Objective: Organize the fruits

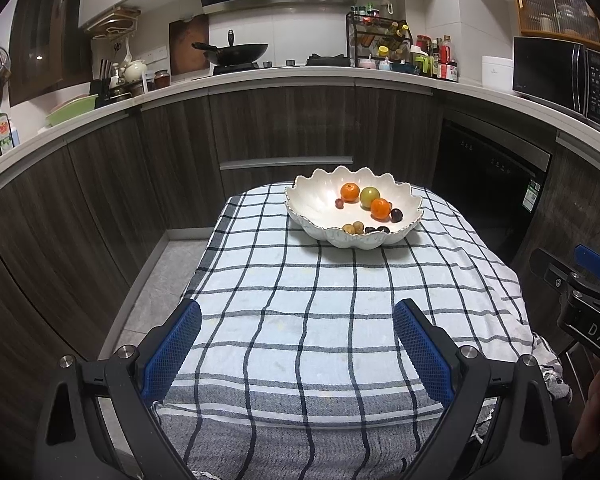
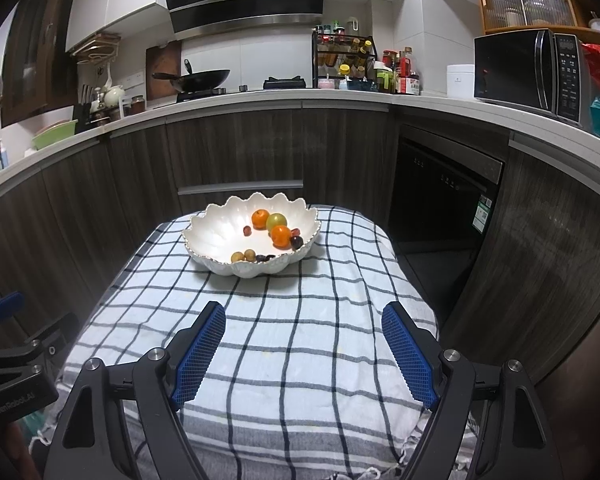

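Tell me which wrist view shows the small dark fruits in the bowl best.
Left wrist view: the dark fruits lie toward its side of the white bowl, and the near rim hides less. The right wrist view shows them smaller, partly behind an orange and the rim.

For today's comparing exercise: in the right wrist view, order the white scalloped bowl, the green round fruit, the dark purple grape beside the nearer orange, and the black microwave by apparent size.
1. Black microwave and white scalloped bowl: similar, unranked.
2. Green round fruit.
3. Dark purple grape.
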The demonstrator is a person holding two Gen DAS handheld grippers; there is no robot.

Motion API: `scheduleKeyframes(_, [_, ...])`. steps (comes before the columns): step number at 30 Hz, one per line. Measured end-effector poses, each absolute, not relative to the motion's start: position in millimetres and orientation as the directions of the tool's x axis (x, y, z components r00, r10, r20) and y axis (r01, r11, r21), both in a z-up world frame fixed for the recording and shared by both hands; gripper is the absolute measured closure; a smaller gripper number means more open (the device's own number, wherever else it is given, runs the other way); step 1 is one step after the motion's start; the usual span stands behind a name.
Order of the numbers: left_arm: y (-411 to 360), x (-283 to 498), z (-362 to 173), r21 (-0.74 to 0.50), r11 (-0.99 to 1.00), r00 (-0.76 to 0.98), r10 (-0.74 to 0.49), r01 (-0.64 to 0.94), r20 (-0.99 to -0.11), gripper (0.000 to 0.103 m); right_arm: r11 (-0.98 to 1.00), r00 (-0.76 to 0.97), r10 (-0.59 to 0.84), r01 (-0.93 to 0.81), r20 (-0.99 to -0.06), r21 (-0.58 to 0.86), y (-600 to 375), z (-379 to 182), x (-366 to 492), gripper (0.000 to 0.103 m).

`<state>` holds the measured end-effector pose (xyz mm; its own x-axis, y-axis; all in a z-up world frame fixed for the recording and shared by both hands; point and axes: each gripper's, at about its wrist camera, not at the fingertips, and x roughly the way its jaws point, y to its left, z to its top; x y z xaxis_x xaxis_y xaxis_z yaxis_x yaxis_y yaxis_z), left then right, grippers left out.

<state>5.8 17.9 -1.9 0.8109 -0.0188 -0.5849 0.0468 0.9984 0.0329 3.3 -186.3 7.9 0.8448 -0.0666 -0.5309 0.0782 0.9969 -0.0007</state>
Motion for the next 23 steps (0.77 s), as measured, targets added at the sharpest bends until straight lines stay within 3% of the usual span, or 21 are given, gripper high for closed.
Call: scheduleKeyframes(23, [13.9, 4.1, -3.4, 0.050, 0.997, 0.816, -0.016, 0.054, -0.578, 0.005, 0.997, 0.841, -0.067, 0.083, -0.537, 0.004, -186.1, 7.0, 5.0, 0.022])
